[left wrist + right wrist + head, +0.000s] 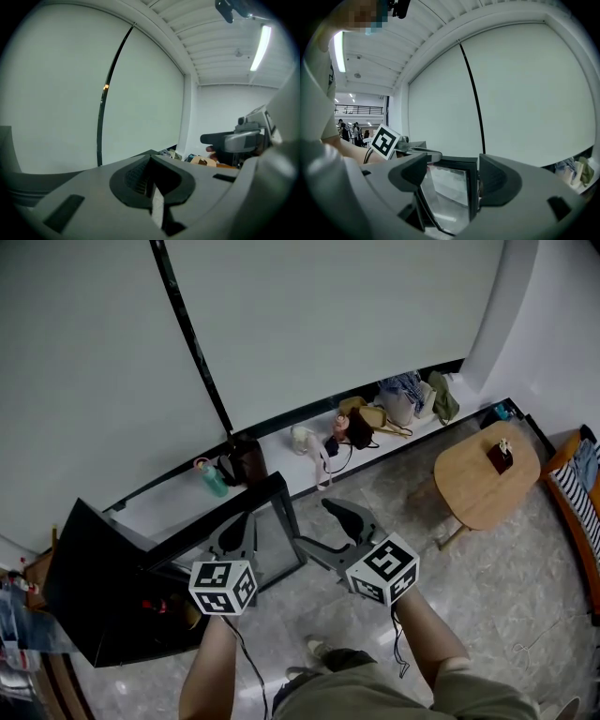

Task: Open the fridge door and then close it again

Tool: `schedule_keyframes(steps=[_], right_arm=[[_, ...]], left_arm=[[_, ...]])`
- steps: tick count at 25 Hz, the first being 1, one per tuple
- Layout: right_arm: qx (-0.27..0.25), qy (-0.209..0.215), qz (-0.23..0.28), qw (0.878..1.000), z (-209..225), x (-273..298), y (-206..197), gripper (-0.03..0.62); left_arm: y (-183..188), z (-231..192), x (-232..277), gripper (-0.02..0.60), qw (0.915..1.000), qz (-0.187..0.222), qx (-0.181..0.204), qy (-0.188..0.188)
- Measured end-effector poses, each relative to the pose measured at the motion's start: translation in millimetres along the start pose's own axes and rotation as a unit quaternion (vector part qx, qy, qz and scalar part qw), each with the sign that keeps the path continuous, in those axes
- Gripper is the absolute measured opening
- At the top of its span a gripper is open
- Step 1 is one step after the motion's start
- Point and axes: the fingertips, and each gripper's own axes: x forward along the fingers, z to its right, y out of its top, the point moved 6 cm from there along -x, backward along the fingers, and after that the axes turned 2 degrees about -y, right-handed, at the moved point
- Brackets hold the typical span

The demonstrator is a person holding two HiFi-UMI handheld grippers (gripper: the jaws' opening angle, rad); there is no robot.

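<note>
In the head view a small black fridge (98, 601) stands at the lower left, its glass-paned door (274, 542) swung open toward the middle. My left gripper (240, 527) is just left of the door's top; in the left gripper view the left gripper (151, 160) is shut with nothing between its jaws. My right gripper (313, 525) is open at the door's free edge. In the right gripper view the door (449, 197) stands in the gap of the right gripper (453, 176), with the pads apart from it.
A low white ledge (281, 451) along the wall carries a green bottle (212, 477), bags and clothes. At the right are a round wooden table (473, 484) and a striped seat (579, 486). The person's legs are at the bottom.
</note>
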Motion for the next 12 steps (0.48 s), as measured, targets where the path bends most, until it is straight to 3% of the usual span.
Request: schedule_keyframes(steps=[7,12], right_arm=[[-0.032,0.053,0.004,0.998,21,14,18,0.324],[-0.082,0.078,-0.030,0.993,34,32,29,0.329]], left_arm=[[10,9,-18,0.006,0.9998,-0.006,0.019,-0.009],[15,8,-28,0.006,0.9998,-0.004,0.021,-0.002]])
